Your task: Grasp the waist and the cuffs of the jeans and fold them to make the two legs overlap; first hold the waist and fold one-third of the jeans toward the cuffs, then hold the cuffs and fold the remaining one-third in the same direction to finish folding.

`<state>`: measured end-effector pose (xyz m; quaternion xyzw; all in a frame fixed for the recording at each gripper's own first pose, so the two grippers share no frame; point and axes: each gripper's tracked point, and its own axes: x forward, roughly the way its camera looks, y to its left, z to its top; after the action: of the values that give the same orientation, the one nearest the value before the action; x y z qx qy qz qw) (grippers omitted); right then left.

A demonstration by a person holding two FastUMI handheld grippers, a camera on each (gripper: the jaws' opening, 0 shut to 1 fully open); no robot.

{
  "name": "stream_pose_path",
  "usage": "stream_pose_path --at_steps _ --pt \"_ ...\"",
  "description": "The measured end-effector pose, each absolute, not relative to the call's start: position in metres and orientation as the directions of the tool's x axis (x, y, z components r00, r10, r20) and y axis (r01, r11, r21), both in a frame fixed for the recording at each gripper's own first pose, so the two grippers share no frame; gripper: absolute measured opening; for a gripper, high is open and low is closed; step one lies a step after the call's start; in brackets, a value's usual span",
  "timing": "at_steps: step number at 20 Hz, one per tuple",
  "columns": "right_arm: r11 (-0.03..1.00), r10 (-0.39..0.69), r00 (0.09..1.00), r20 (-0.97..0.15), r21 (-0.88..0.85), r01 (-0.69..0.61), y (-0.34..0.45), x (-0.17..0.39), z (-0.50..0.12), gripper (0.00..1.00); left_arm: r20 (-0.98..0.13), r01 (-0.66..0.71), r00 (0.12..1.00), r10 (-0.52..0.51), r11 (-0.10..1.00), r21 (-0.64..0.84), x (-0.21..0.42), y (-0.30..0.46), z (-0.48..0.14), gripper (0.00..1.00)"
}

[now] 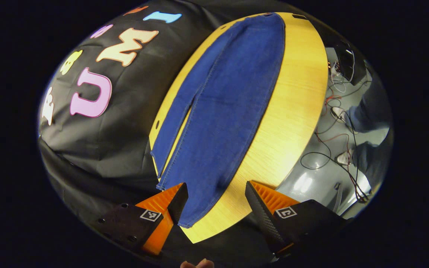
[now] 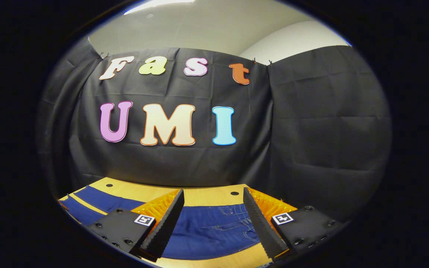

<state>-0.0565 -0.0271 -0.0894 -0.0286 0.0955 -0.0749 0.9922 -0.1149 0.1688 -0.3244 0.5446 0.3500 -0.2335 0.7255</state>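
The jeans (image 1: 222, 108) lie flat and full length on the wooden table (image 1: 292, 104), both legs still side by side, so no fold has been made yet. Their long axis runs straight away from the left gripper (image 1: 214, 203): the cuffs sit at the table's near end, the waist at its far end. That gripper hovers with its fingers spread wide. The nearer cuff lies between them and towards the left finger, whose tip looks to be just at the cuff hem, though whether it touches is hard to tell from this angle.

In the right gripper view the right gripper (image 2: 212, 219) faces the jeans (image 2: 214, 230) at the waist end, where pocket stitching shows, with the table's (image 2: 207, 195) back edge beyond. Its fingers are also spread apart, and the waist cloth lies between and below them, not pinched.

So each hand is nearest its own end: left for cuffs, right for waist. The leg-over-leg fold will likely turn on both closing together.
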Motion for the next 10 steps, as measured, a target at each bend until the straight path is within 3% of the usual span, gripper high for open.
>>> stream_pose_path --at_steps 4,7,10 --pt "0.984 -0.172 0.97 -0.172 -0.084 0.16 -0.031 -0.057 -0.086 0.98 -0.772 0.736 0.634 0.048 0.27 0.621 -0.104 0.172 -0.33 0.87" --pt "0.981 -0.187 0.966 -0.179 -0.088 0.174 -0.036 -0.059 -0.088 0.98 -0.774 0.747 0.632 0.043 0.234 0.623 -0.09 0.173 -0.336 0.89" --pt "0.977 -0.205 0.962 -0.179 -0.089 0.192 -0.042 -0.062 -0.087 0.98 -0.775 0.755 0.632 0.029 0.206 0.623 -0.073 0.17 -0.341 0.84"
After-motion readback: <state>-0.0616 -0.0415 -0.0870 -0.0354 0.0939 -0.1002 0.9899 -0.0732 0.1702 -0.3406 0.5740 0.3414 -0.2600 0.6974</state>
